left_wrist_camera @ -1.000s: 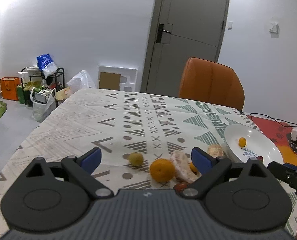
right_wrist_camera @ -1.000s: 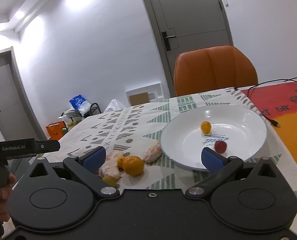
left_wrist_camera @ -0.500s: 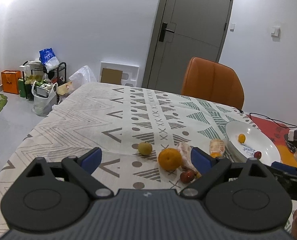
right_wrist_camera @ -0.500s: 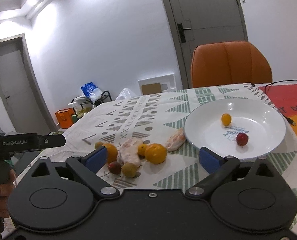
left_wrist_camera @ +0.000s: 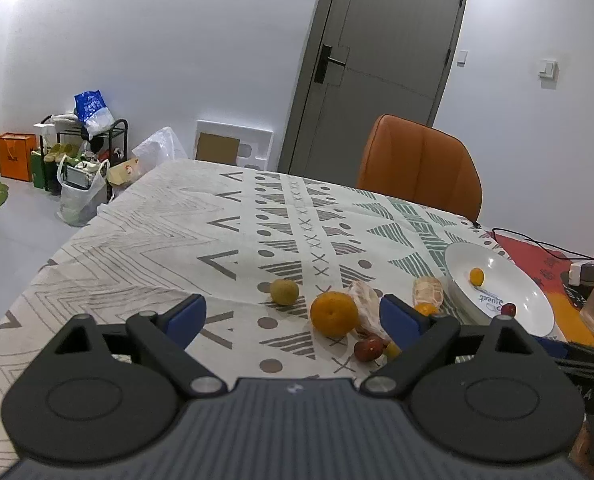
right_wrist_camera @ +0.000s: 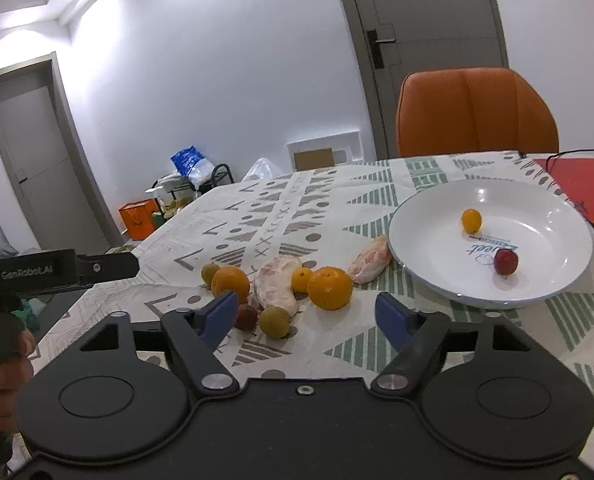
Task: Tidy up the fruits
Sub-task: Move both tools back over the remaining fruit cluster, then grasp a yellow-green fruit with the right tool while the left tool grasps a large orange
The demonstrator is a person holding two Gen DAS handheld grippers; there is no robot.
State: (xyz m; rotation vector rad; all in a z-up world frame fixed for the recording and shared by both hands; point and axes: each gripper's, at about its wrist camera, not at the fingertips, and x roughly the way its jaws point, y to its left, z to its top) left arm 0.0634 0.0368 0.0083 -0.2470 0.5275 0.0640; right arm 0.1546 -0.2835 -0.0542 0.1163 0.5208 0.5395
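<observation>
Fruits are mostly still lying loose on the tablecloth [right_wrist_camera: 377, 344], so by my reading the sorting is barely begun. Nearest the right gripper [right_wrist_camera: 303, 316], a green fruit [right_wrist_camera: 273, 321] and a dark red one [right_wrist_camera: 245, 316] are sitting just ahead of its left finger. Its jaws have just been closing partway, yet they are gripping nothing; the gap between the pads is showing only cloth. Just past those, a peeled pomelo piece [right_wrist_camera: 276, 289] is lying among a big orange [right_wrist_camera: 330, 288], a small orange [right_wrist_camera: 302, 279], a second orange [right_wrist_camera: 230, 284] and another green fruit [right_wrist_camera: 210, 273]. A second peeled piece [right_wrist_camera: 370, 259] is resting against the outside of the plate's near edge, not in it.

The left gripper [left_wrist_camera: 293, 318] is hovering over the same cluster from the other side, jaws standing wide and holding nothing.

Farther off, the plate [right_wrist_camera: 557, 280] is holding only two pieces: a small yellow fruit [right_wrist_camera: 471, 220] and a red one [right_wrist_camera: 505, 262], well apart from each other. Roughly eight pieces are waiting outside it, if the plate is indeed the goal. Beyond the table, an orange chair [right_wrist_camera: 475, 114] is standing by the door.
</observation>
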